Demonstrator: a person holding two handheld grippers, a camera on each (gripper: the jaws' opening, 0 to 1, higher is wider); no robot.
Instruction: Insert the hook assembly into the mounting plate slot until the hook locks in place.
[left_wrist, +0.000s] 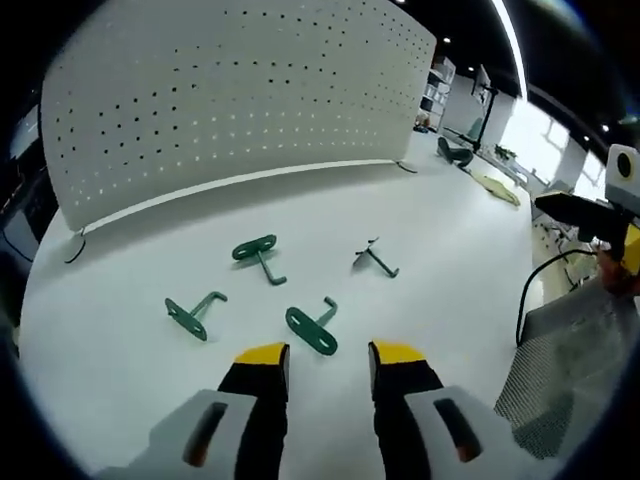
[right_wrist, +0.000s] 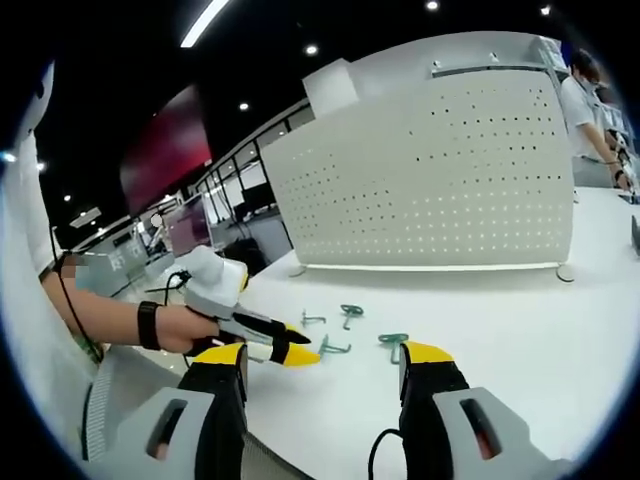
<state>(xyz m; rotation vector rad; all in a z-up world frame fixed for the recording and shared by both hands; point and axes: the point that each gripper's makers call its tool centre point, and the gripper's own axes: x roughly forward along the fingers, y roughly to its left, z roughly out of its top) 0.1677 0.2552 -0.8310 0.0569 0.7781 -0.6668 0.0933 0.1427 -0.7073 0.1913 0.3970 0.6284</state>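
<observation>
Both tools stand released and empty. Left tool (left_wrist: 329, 352) hovers low over the white table (left_wrist: 450, 300), its yellow tips just short of the nearest green hook (left_wrist: 312, 329). Three more hooks lie beyond it, apart from one another: one to the left (left_wrist: 193, 314), one farther back (left_wrist: 258, 256), and a smaller one to the right (left_wrist: 375, 259). Behind them the white perforated mounting plate (left_wrist: 230, 90) stands upright on the table. Right tool (right_wrist: 325, 358) hangs farther off, near the table edge.
</observation>
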